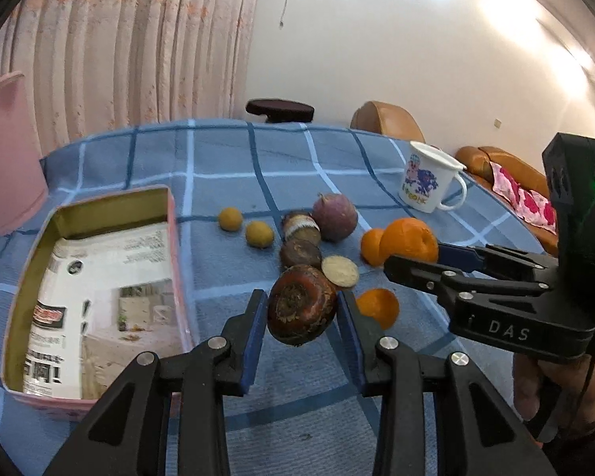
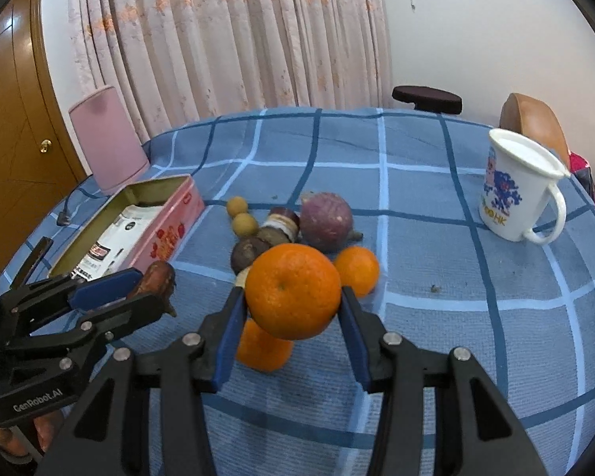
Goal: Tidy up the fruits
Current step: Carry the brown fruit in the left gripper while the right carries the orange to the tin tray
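The water chestnut (image 1: 301, 309), clamped in the left gripper (image 1: 302, 317), and the orange (image 2: 292, 290), clamped in the right gripper (image 2: 293, 317), hang above the tablecloth's (image 2: 416, 206) middle, and either round fruit could slip free before reaching the tin (image 1: 35, 261) near its left edge.

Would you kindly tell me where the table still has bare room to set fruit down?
Bare cloth lies between the fruit cluster and the white mug, and behind the cluster toward the curtain. The pink tin holds only printed paper. It is crowded just right of the tin, where the fruits touch.
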Action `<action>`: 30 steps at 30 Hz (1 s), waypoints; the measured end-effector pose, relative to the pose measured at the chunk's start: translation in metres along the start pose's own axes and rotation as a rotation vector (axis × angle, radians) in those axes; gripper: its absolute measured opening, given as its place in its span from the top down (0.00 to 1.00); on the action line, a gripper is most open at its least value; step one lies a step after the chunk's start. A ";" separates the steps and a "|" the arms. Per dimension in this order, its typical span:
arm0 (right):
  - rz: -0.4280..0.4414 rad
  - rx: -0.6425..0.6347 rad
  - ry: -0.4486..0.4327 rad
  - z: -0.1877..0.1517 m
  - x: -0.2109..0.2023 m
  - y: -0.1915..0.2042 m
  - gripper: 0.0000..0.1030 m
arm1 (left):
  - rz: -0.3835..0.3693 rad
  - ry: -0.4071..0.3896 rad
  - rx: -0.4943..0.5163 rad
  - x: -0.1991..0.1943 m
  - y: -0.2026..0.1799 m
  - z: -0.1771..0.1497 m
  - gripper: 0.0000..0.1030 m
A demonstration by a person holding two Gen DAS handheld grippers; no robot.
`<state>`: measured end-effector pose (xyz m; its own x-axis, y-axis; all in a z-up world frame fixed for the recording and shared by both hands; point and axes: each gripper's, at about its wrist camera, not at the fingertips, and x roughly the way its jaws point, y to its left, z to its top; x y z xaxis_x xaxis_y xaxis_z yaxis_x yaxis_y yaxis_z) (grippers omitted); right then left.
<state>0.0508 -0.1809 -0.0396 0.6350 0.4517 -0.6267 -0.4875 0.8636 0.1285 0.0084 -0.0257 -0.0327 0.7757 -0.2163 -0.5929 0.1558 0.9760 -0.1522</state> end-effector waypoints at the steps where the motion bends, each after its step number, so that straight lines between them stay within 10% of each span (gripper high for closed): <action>1: 0.001 -0.005 -0.012 0.002 -0.002 0.002 0.52 | 0.005 -0.011 0.002 -0.004 0.001 0.000 0.63; 30: 0.057 -0.096 -0.163 0.037 -0.016 0.051 0.52 | 0.134 -0.171 -0.053 -0.042 0.050 0.011 0.63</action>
<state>0.0380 -0.1361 0.0051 0.6893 0.5364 -0.4870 -0.5757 0.8136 0.0812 -0.0094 0.0320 -0.0064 0.8805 -0.0726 -0.4685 0.0154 0.9921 -0.1247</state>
